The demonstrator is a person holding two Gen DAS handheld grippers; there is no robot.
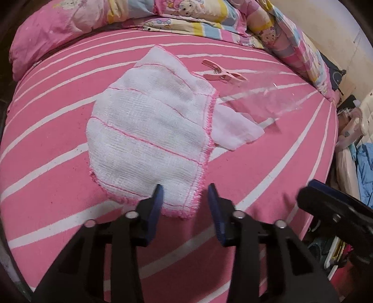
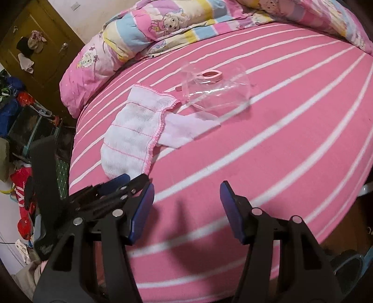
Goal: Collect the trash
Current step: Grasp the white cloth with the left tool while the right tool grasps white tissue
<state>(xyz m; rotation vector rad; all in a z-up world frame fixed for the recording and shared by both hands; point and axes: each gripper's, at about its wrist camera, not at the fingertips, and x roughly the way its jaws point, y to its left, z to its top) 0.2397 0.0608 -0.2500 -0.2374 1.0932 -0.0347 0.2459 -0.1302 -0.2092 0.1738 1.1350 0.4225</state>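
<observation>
A white cloth with pink edging point(image 1: 151, 130) point(image 2: 132, 137) lies flat on the pink striped bed sheet point(image 1: 58, 186) point(image 2: 279, 151). A white tissue point(image 1: 235, 130) point(image 2: 186, 130) pokes out from under its right side. Beyond that lie a clear plastic wrapper point(image 1: 261, 98) point(image 2: 219, 93) and a pink clothes peg point(image 1: 221, 72) point(image 2: 212, 75). My left gripper point(image 1: 185, 188) is open, its tips straddling the cloth's near corner without pinching it. My right gripper point(image 2: 186, 186) is open over bare sheet, right of the cloth, with nothing between its fingers.
A cartoon-print quilt point(image 1: 198, 14) point(image 2: 163, 25) and a pink pillow point(image 1: 58, 30) point(image 2: 93, 67) are bunched along the far side of the bed. Cluttered bags and clothes point(image 2: 21, 116) fill the floor left of the bed, in front of a yellow door point(image 2: 46, 46).
</observation>
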